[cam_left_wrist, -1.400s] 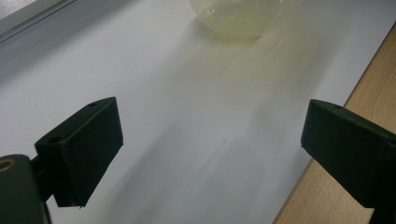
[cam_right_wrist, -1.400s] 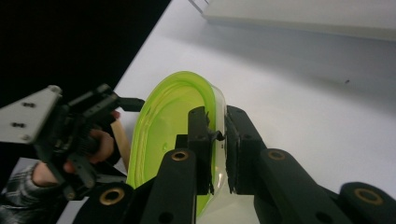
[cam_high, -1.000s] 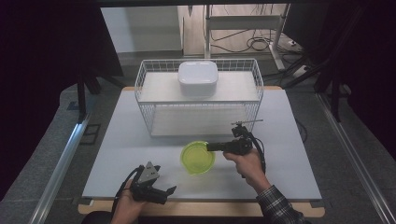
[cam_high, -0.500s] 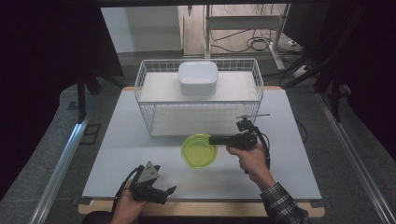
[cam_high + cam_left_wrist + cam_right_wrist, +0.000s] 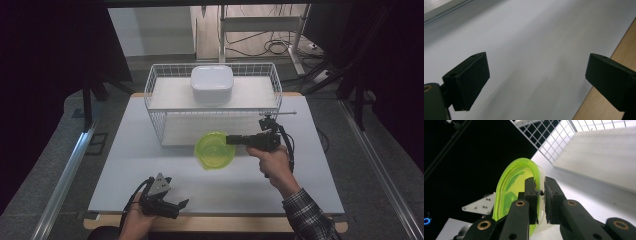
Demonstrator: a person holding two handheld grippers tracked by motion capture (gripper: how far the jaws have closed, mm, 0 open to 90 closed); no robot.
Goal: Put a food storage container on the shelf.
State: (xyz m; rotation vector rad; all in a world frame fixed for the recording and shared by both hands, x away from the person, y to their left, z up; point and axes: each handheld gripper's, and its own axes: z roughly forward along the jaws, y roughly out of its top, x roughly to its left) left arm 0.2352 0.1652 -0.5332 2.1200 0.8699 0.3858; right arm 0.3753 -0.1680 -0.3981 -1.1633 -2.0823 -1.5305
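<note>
Jaws of the right gripper (image 5: 231, 140) pinch the rim of a lime-green bowl (image 5: 215, 150) — in the right gripper view the two black pads clamp its wall from either side, one inside and one outside (image 5: 539, 195), with the bowl (image 5: 514, 192) rising just beyond them and turned on edge. In the high view the bowl hangs off the jaw tips, tilted, clear of the white surface (image 5: 150, 150), and sits just in front of the white wire basket (image 5: 160, 107), whose mesh (image 5: 549, 137) runs past the jaws in the right gripper view. A white lidded container (image 5: 211, 84) rests on top of the basket, well beyond the held bowl. The right hand (image 5: 272, 160) grips the tool from behind, a plaid sleeve (image 5: 307, 215) trailing toward the near edge. The left gripper (image 5: 172, 206) lies low at the near edge of the surface, well apart from the bowl — its jaws stand spread wide with nothing between them (image 5: 537, 75), bare white surface under them and a strip of wooden edge (image 5: 604, 50) beside one jaw.
</note>
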